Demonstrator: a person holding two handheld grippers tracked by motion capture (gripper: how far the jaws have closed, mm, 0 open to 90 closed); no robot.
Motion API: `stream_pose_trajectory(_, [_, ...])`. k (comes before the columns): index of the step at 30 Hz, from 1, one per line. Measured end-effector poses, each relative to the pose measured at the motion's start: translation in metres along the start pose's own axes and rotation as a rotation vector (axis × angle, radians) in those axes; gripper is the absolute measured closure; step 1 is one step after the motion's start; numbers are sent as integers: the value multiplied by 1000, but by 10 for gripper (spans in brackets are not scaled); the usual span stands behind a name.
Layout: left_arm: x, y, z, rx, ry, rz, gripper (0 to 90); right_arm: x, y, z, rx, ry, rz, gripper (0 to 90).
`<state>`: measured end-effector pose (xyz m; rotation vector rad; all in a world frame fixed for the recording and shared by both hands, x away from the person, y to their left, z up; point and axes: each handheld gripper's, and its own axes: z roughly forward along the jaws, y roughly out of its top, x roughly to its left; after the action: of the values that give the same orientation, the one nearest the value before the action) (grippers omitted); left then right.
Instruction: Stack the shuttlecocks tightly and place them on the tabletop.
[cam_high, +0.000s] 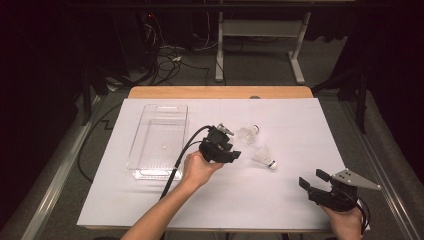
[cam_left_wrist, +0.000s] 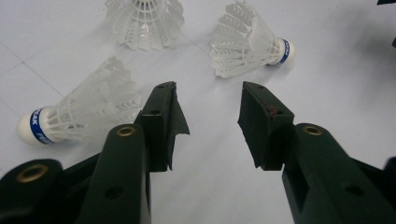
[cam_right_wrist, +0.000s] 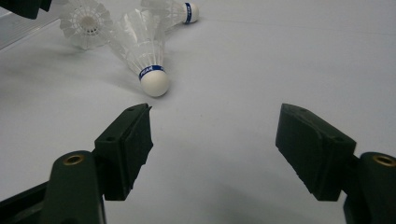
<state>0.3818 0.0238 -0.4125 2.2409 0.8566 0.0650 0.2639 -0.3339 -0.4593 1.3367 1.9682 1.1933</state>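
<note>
Three white feather shuttlecocks with blue-banded corks lie on the white table sheet (cam_high: 300, 130). In the high view, one shuttlecock (cam_high: 248, 133) and another (cam_high: 265, 156) lie just right of my left gripper (cam_high: 232, 144). That gripper is open with nothing between its jaws. In the left gripper view it (cam_left_wrist: 209, 93) hovers over bare sheet. One shuttlecock (cam_left_wrist: 79, 112) lies just outside its left jaw, and two more (cam_left_wrist: 144, 21) (cam_left_wrist: 250, 46) lie farther ahead. My right gripper (cam_high: 311, 177) rests open and empty near the front right corner. The nearest shuttlecock (cam_right_wrist: 144, 51) lies ahead of my right gripper (cam_right_wrist: 215, 116).
A clear plastic bin (cam_high: 157, 140) stands on the left part of the sheet, just behind my left hand. The left gripper's black cable (cam_high: 172, 172) runs past the bin's front corner. Beyond the table's wooden far edge (cam_high: 220, 92) are floor cables and a desk frame.
</note>
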Motion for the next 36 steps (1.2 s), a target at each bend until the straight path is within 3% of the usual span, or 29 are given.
stream_pose_trajectory(22, [2, -29, -15, -25, -11, -23, 532, 1, 0, 0, 1, -3, -6, 274])
stream_pose_trajectory(36, [3, -44, -20, -29, 14, -30, 480, 1, 0, 1, 3, -3, -5, 273])
